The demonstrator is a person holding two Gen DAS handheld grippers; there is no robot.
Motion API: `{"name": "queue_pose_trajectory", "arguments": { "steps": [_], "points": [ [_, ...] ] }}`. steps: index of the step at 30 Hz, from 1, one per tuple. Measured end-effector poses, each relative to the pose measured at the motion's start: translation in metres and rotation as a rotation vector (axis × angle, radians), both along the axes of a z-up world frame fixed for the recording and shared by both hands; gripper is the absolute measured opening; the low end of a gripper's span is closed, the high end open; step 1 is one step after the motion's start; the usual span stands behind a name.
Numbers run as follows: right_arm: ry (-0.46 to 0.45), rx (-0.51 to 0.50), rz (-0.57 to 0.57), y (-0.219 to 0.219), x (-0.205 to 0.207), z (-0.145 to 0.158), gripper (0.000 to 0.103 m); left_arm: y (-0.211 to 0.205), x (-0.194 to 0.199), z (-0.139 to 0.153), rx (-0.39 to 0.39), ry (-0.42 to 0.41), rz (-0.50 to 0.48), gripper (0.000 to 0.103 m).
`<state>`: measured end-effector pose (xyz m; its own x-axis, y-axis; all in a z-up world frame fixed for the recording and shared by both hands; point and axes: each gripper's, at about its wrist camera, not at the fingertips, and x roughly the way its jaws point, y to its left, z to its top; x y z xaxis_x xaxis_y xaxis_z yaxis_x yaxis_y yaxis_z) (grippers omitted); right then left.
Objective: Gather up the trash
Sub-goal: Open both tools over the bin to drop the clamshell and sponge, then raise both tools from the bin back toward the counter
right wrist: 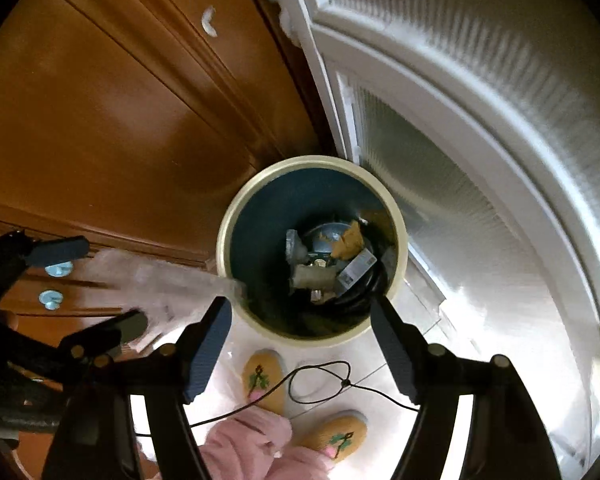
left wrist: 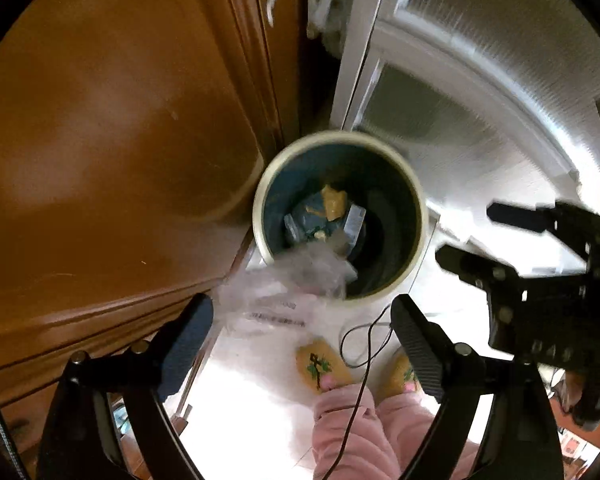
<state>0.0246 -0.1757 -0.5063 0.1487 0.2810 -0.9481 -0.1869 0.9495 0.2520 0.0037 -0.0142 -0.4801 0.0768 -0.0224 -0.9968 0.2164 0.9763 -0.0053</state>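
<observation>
A round trash bin (left wrist: 418,216) with a cream rim and dark blue inside stands on the white floor; it also shows in the right wrist view (right wrist: 228,216). It holds several scraps of paper and wrappers (right wrist: 340,264). A clear plastic bag (left wrist: 296,280) with printed text is blurred in the air over the bin's near rim, just beyond my open left gripper (left wrist: 302,320). In the right wrist view the bag (right wrist: 152,280) stretches from between the left gripper's fingers (right wrist: 66,250) to the bin's rim. My right gripper (right wrist: 300,320) is open and empty above the bin.
A brown wooden cabinet (left wrist: 112,140) stands left of the bin. A white door with ribbed glass (right wrist: 480,160) stands to the right. The person's yellow slippers (right wrist: 264,376) and pink trousers (left wrist: 348,432) are below, with a thin black cable (right wrist: 320,380).
</observation>
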Motion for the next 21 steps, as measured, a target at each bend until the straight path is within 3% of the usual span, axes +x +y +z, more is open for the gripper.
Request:
{"name": "queue_pose_trajectory", "arguments": {
  "steps": [9, 21],
  "points": [
    [-0.039, -0.024, -0.003, -0.005, -0.012, 0.057, 0.073, 0.000, 0.009, 0.069, -0.071, -0.141, 0.036, 0.092],
    [-0.074, 0.011, -0.042, -0.014, -0.014, 0.078, 0.073, -0.005, -0.001, 0.087, -0.081, -0.149, 0.039, 0.092]
  ]
}}
